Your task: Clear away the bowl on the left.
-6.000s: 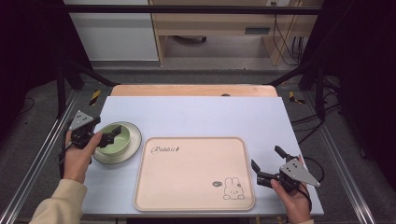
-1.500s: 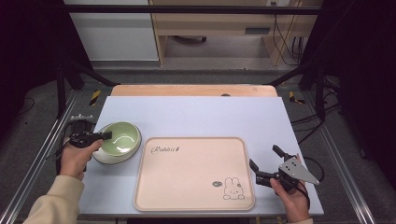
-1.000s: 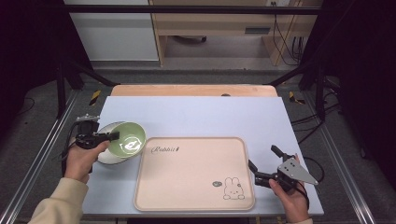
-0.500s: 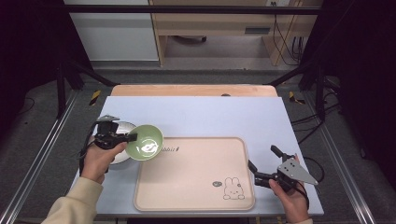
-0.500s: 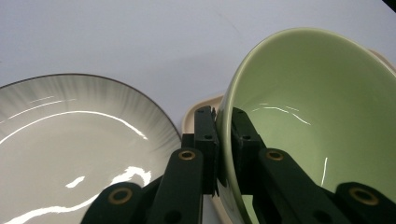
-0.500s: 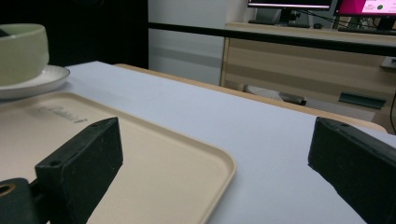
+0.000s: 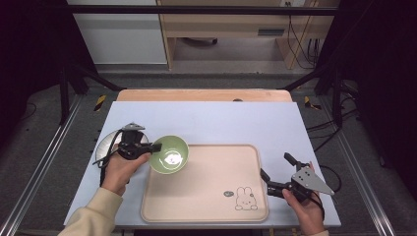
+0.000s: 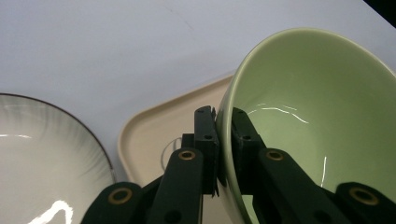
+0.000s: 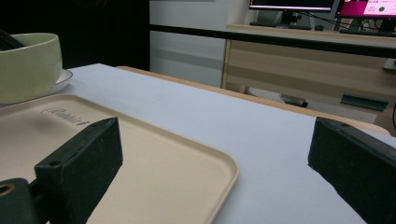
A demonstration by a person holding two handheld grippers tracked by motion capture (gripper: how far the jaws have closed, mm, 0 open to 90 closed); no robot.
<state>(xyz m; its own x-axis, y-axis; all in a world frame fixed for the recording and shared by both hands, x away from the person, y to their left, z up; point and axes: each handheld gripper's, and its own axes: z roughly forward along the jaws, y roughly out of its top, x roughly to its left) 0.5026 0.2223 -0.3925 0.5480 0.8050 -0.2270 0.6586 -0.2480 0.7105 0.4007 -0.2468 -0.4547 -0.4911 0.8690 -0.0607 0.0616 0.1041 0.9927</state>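
Two grippers work over a pale blue tabletop [image 7: 221, 118] in the high view. The left gripper [image 7: 156, 146] pinches the near-left rim of a green bowl [image 7: 169, 154], which hangs tilted over the top-left corner of a beige tray [image 7: 206, 196]. A white plate [image 7: 104, 147] lies on the tabletop just left of the tray, partly hidden under the left hand [image 7: 120, 169] and its cable. The right gripper [image 7: 276, 173] sits at the tray's right edge near a printed rabbit [image 7: 245, 199], its fingers spread apart with nothing between them; the right hand [image 7: 305, 209] holds it from below.

Left gripper view: the two black fingers [image 8: 205, 135] are clamped on the bowl's [image 8: 317, 116] rim, one on the outer wall and one inside, so the bowl stands steeply tilted with its glossy inside facing right. Behind the fingers the rounded corner of the tray [image 8: 154, 130] shows, and the plate [image 8: 46, 154], white with a dark edge, lies at lower left, just beside the tray.

Right gripper view: the fingers [image 9: 81, 170] stand wide open, one over the tray [image 9: 154, 177] and the other [image 9: 355, 158] over bare tabletop [image 9: 261, 130] beyond the tray's edge. Far off at the left the bowl [image 9: 29, 65] is seen from the side above the tray's far corner, with the plate's [image 9: 65, 75] rim showing just behind it.
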